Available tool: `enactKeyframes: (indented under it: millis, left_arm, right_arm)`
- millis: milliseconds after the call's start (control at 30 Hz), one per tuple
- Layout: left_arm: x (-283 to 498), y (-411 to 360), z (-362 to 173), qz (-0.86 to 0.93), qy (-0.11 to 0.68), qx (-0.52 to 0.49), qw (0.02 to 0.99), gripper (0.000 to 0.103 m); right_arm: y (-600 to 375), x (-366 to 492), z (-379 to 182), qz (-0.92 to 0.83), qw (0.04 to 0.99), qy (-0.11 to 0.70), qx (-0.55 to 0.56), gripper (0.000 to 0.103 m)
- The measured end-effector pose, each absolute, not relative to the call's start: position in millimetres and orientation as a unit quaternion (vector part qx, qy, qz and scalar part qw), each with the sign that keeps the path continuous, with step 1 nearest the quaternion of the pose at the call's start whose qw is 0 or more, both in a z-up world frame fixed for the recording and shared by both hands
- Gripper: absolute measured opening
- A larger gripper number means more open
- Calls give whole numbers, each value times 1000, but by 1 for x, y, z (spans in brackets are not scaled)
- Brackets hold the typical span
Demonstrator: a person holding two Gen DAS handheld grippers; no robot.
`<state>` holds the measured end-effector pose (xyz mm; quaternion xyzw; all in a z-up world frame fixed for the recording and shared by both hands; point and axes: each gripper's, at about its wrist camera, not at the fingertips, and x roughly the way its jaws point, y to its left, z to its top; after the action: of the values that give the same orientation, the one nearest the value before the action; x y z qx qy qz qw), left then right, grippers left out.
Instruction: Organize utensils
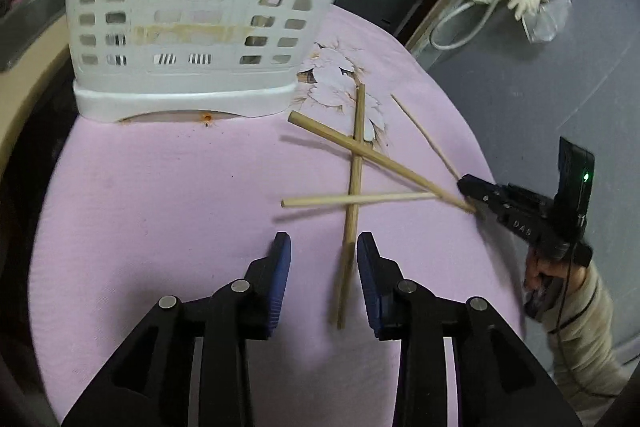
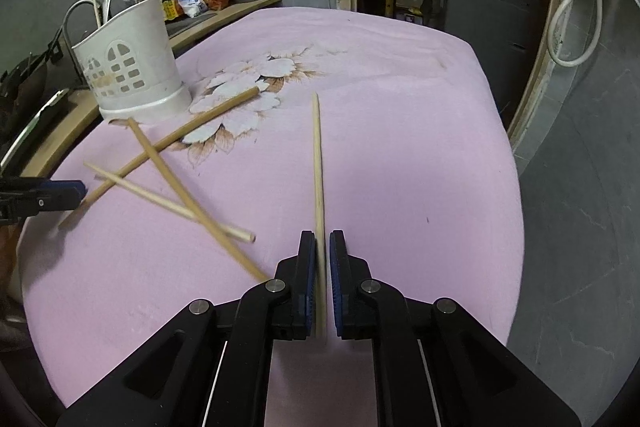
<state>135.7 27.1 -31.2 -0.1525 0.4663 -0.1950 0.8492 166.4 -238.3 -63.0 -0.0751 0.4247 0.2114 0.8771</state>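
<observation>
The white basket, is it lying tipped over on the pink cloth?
No, the white basket stands upright on the pink cloth, with utensil handles poking out its top.

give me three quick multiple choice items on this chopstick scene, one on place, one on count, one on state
1. Where does the white utensil basket stand?
A. on the pink cloth
B. on the floor
C. on a shelf

2. How many chopsticks lie crossed in a pile?
A. one
B. three
C. six

3. What are the right tongs doing?
A. standing wide open
B. gripping the basket
C. closed on a single chopstick

Answers:
1 A, its base sits on the pink cloth.
2 B, three chopsticks overlap.
3 C, the single chopstick runs between its pads.
</observation>
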Motion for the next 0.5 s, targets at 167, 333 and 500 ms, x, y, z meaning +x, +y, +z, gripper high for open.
enactKeyframes:
  millis: [167,333,500]
  left_arm:
    - [135,27,-16,-181,454,-130,863,29]
    - [145,18,-8,-169,440,-85,878,29]
    - [156,2,3,-177,428,-59,884,29]
  right_arm:
    - [-233,180,-63,217,875,426,-76,7]
    - [-228,196,-63,224,873,426,-74,7]
    - [-219,214,-65,234,869,429,-76,7]
